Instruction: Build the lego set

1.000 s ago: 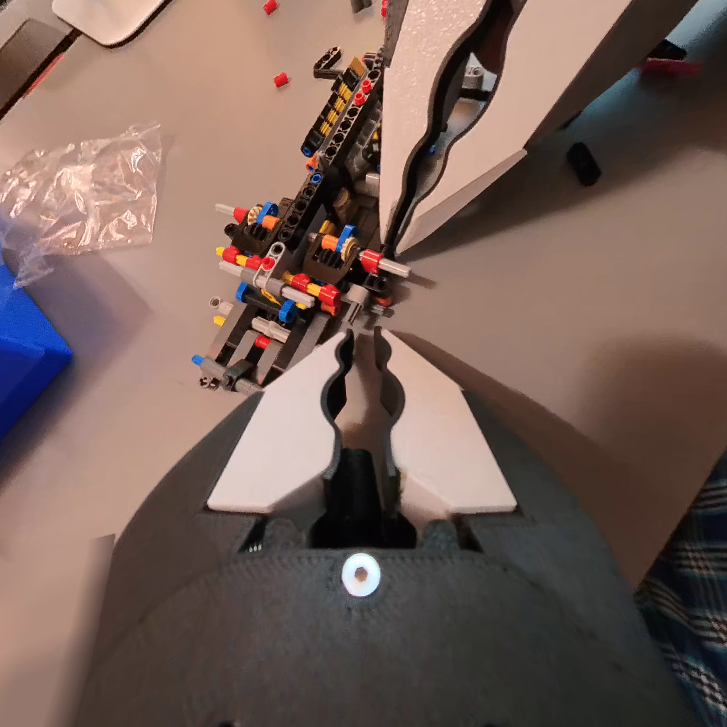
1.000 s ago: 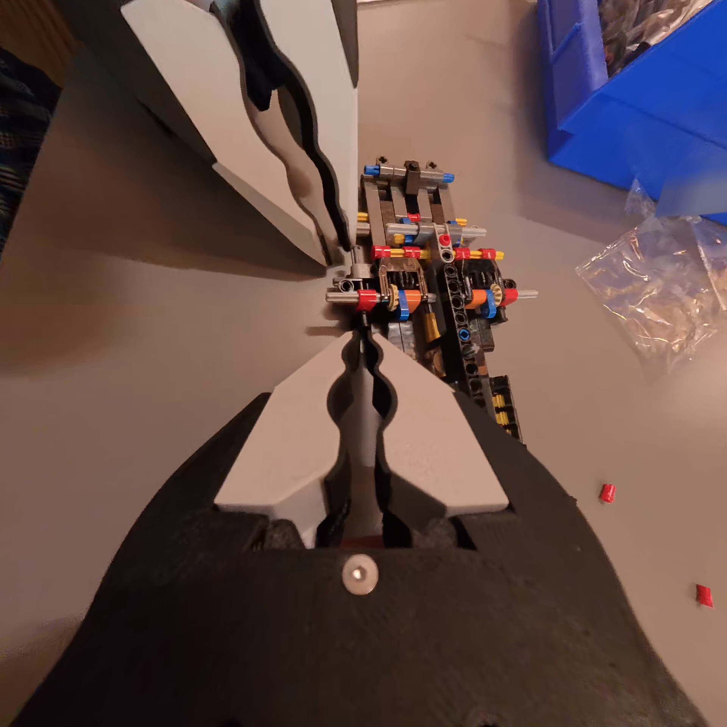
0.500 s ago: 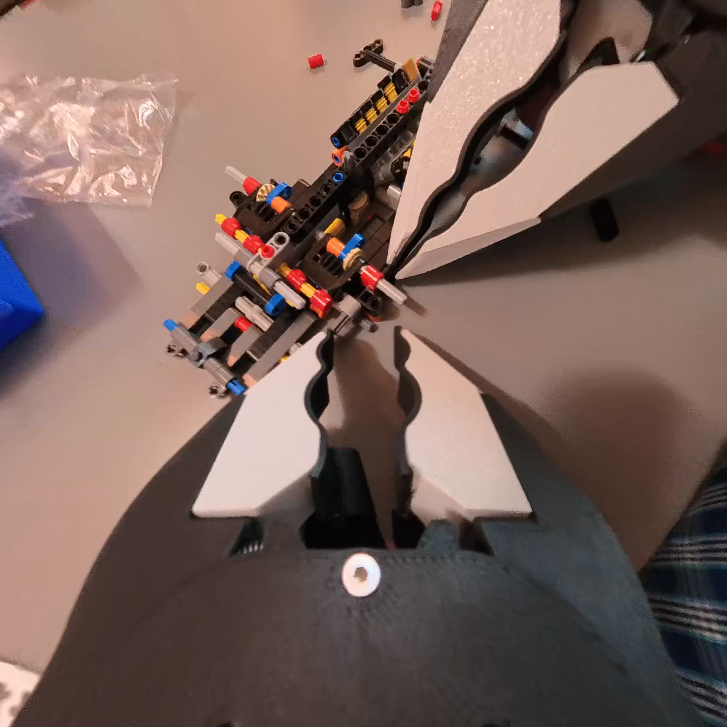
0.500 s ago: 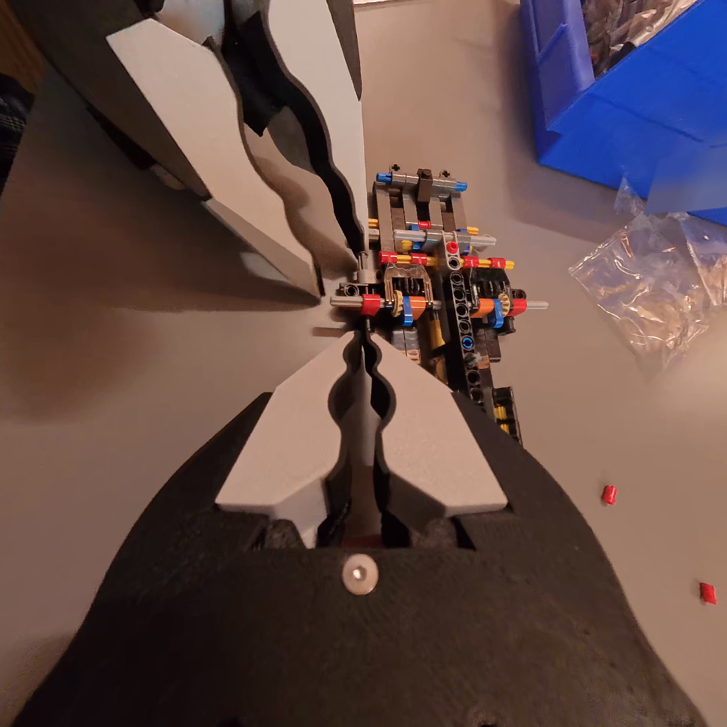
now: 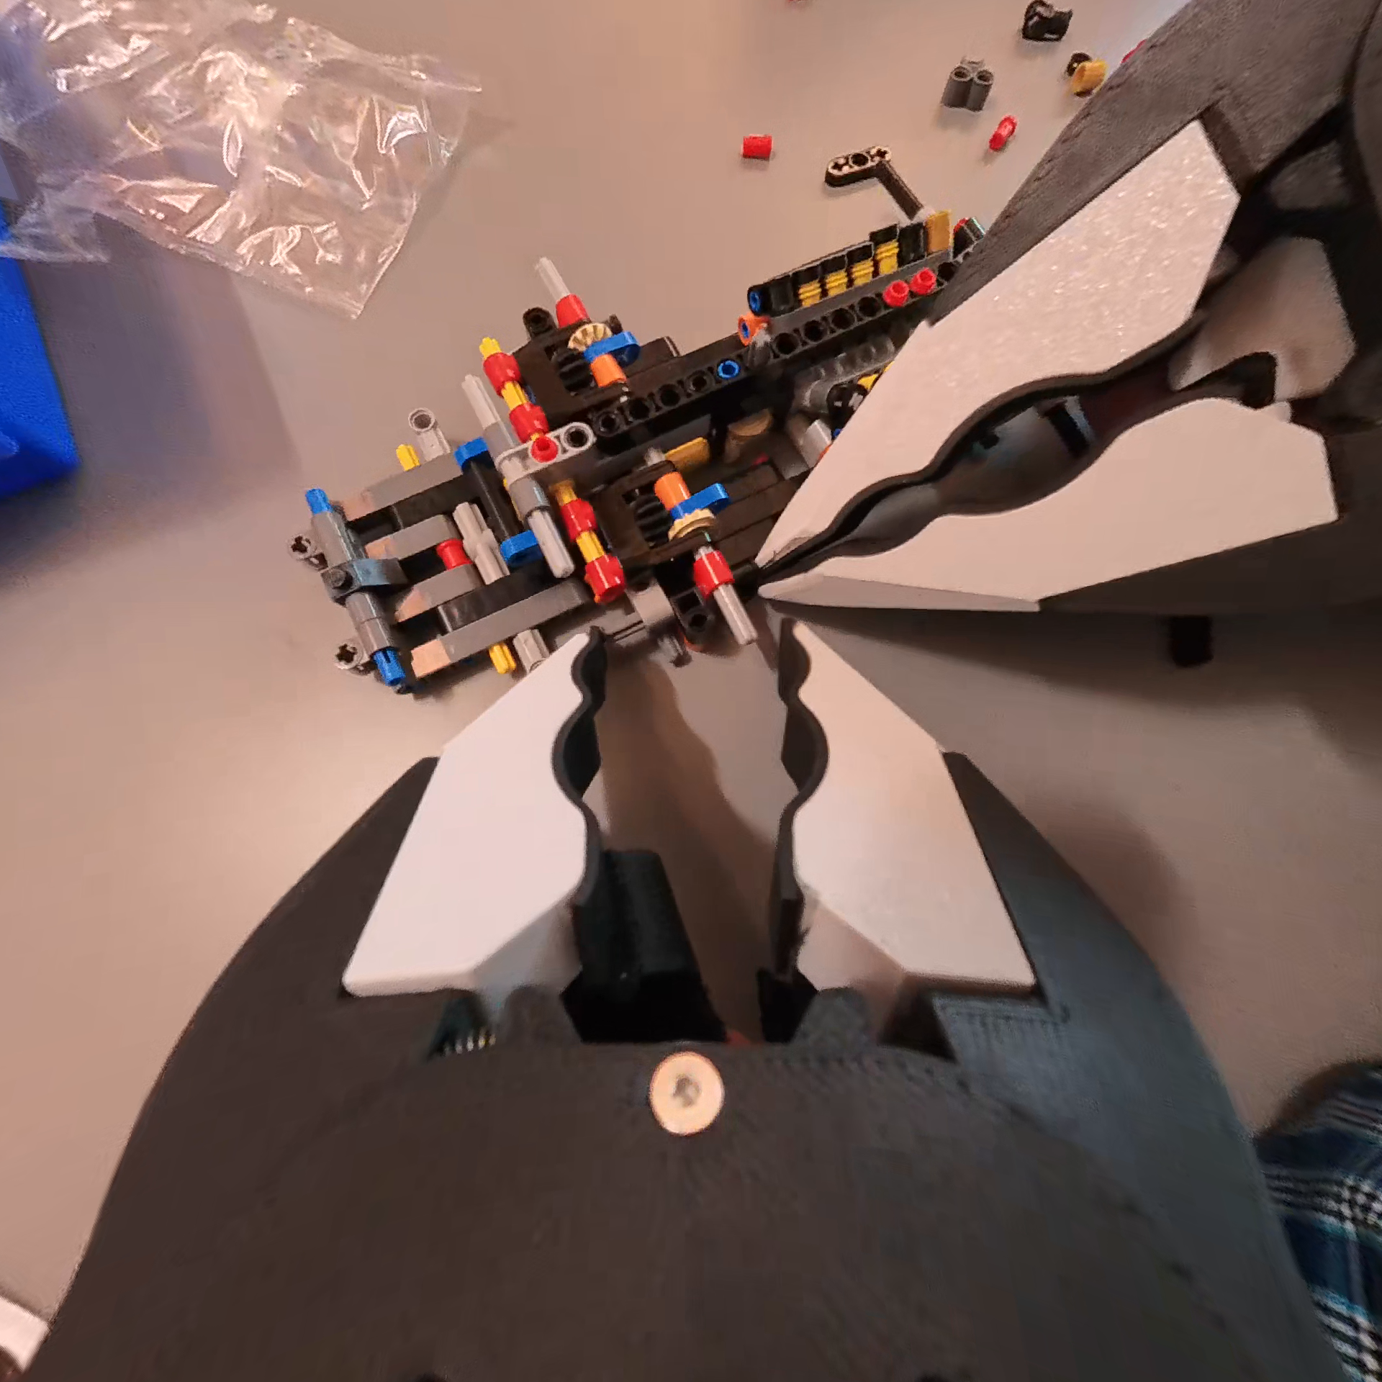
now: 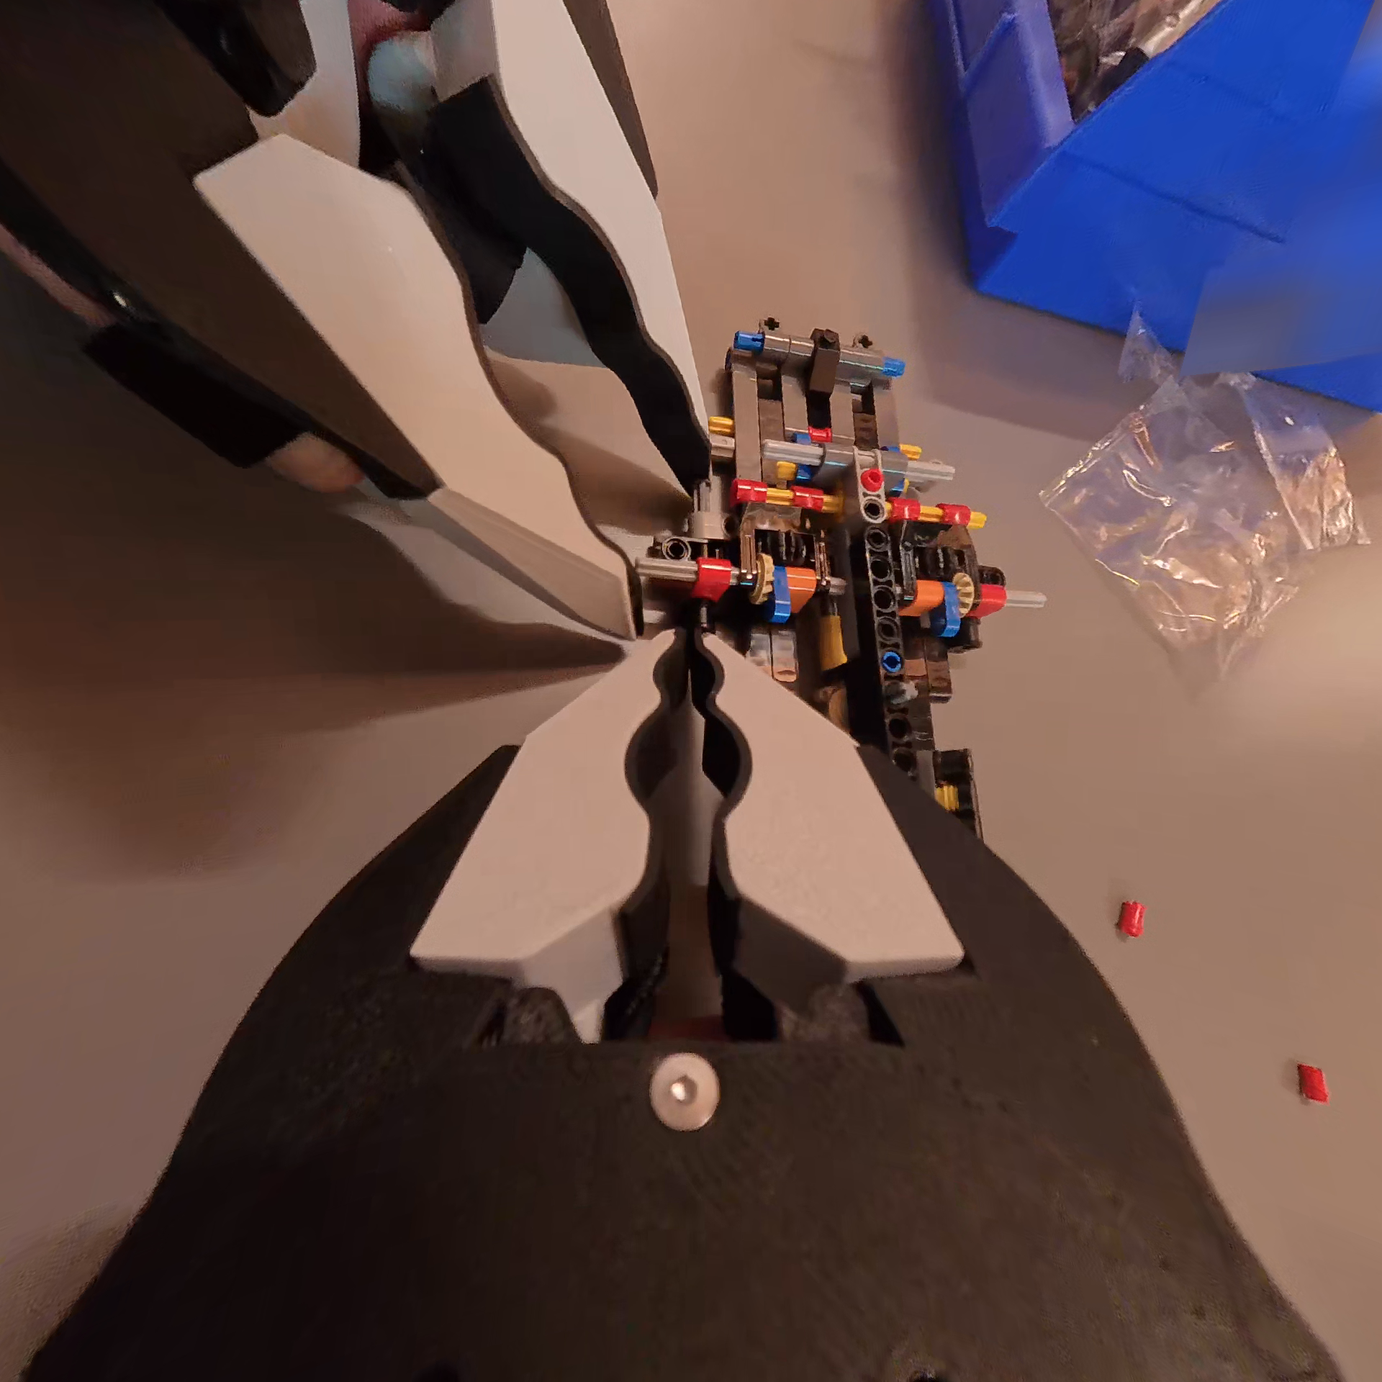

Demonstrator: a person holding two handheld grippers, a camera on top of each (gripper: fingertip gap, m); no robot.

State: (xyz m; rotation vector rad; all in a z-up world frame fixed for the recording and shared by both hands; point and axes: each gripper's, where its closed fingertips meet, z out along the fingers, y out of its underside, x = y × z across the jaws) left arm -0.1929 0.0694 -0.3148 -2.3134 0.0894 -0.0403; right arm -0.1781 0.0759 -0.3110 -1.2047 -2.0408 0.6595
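A part-built lego assembly (image 5: pixel 598 478) of black and grey beams with red, yellow, blue and orange parts lies flat on the tan table; it also shows in the right wrist view (image 6: pixel 845 538). My left gripper (image 5: pixel 688 643) is open, its fingertips on either side of the assembly's near edge by a grey axle with a red bush (image 5: pixel 714 576), holding nothing. In the right wrist view it (image 6: pixel 662 553) comes in from the upper left. My right gripper (image 6: pixel 692 636) is shut on a thin black pin (image 6: pixel 703 615) at the assembly's edge. It (image 5: pixel 759 579) comes in from the right in the left wrist view.
A blue bin (image 6: pixel 1196 149) stands beyond the assembly, with a crumpled clear plastic bag (image 5: pixel 224 134) beside it. Loose red bushes (image 5: pixel 755 146), a black liftarm (image 5: pixel 860 161) and a grey connector (image 5: pixel 968 82) lie on the table. A plaid sleeve (image 5: pixel 1331 1196) is at the lower right. Less than 4 cm separates the two grippers' tips.
My left gripper has opened from nearly shut to wide and swung round the assembly's edge. My right gripper has stayed shut at the same spot.
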